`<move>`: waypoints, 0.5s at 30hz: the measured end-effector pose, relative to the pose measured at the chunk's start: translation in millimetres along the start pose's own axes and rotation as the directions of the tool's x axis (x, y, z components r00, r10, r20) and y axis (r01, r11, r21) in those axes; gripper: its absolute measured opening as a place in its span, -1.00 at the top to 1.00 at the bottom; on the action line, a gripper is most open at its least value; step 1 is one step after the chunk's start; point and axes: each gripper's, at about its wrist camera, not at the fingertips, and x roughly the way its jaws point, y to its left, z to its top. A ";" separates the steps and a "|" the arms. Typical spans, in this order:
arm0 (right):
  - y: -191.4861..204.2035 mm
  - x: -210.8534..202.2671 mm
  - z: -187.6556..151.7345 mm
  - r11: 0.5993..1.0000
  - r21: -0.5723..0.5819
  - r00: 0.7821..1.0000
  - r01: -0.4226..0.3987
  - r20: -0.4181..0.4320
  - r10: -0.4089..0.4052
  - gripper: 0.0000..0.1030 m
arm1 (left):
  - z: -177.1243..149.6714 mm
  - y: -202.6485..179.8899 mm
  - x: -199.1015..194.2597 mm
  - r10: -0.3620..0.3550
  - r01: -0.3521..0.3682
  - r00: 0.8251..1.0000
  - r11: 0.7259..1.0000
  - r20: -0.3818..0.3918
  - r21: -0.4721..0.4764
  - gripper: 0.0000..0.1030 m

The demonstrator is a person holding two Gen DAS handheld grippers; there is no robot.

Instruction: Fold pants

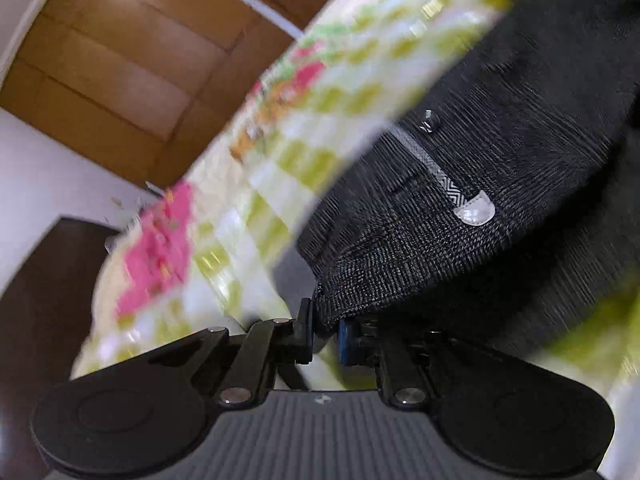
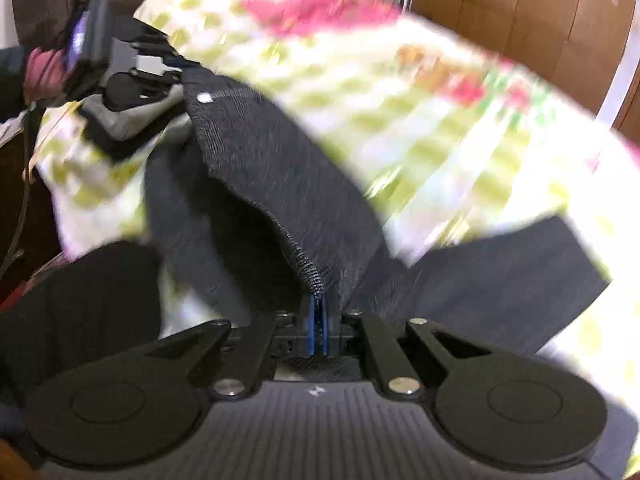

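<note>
The pants (image 1: 500, 140) are dark grey knit with a zip pocket and a pale pull tab (image 1: 474, 211). They hang lifted over a bed. My left gripper (image 1: 325, 322) is shut on one corner of the waistband edge, with cloth pinched between its pads. My right gripper (image 2: 319, 316) is shut on the other end of that edge, its blue pads tight on the stitched hem. In the right wrist view the pants (image 2: 272, 168) stretch up and left to the left gripper (image 2: 182, 72), and one leg (image 2: 520, 280) trails off to the right on the bed.
A bed sheet (image 1: 320, 92) with green checks and pink flowers lies under the pants and fills the right wrist view (image 2: 440, 120). Brown wooden wardrobe doors (image 1: 120, 60) stand behind. Dark furniture (image 1: 40, 300) is at the left. A person's hand (image 2: 40, 72) holds the left gripper.
</note>
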 end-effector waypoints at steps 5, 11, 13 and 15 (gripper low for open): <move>18.1 39.8 -23.5 0.999 -0.004 0.997 0.041 -0.062 -0.041 0.92 | -11.4 -21.7 10.9 -0.006 0.007 1.000 1.000 -0.026 0.014 0.47; 30.3 19.2 -13.8 0.998 -0.028 0.998 0.062 -0.020 -0.063 0.92 | -17.7 -5.7 2.0 -0.004 0.003 1.000 0.998 -0.018 -0.068 0.49; 34.5 16.6 -14.5 0.997 -0.051 0.998 0.064 -0.010 -0.064 0.92 | -26.2 -14.1 7.8 -0.012 0.009 0.998 0.999 -0.057 -0.048 0.59; 34.3 24.6 -18.7 0.996 -0.051 0.997 0.067 -0.042 -0.069 0.92 | -31.7 -18.8 13.1 -0.023 0.017 0.995 0.998 -0.092 -0.063 0.68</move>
